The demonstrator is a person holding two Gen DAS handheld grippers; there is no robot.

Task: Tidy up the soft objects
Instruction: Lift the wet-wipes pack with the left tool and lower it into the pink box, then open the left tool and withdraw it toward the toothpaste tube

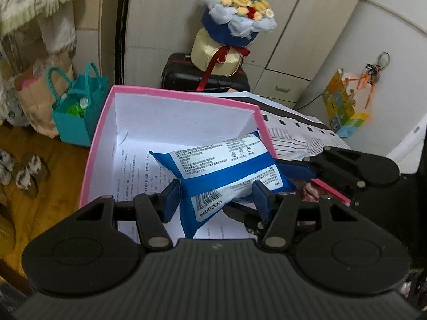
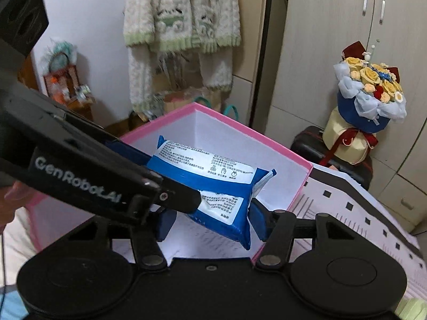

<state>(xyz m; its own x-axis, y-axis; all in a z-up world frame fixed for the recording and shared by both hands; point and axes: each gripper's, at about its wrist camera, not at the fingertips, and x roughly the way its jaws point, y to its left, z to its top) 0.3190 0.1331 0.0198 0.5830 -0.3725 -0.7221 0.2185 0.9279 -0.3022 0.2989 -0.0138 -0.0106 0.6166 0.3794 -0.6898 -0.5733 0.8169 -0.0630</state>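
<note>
A soft blue-and-white pack (image 1: 221, 165) (image 2: 213, 176) hangs tilted over the open pink box (image 1: 181, 93) (image 2: 240, 125). The box has white walls and a printed sheet (image 1: 138, 165) on its floor. My left gripper (image 1: 216, 200) is shut on the pack's near end, both dark-blue pads pressed into it. In the right wrist view the left gripper (image 2: 160, 173) reaches in from the left. My right gripper (image 2: 210, 224) straddles the pack's lower corner. Its right pad touches the edge, and a gap shows at its left pad. One of its fingers (image 1: 293, 169) lies along the pack's far end.
Printed sheets with black squares (image 1: 299, 130) (image 2: 360, 213) lie right of the box. Behind it a flower bouquet (image 1: 237, 18) (image 2: 371, 90) stands on a black suitcase (image 1: 202, 77). A teal bag (image 1: 74, 112) and slippers (image 1: 26, 170) sit on the wooden floor. A fleece garment (image 2: 181, 26) hangs on the wall.
</note>
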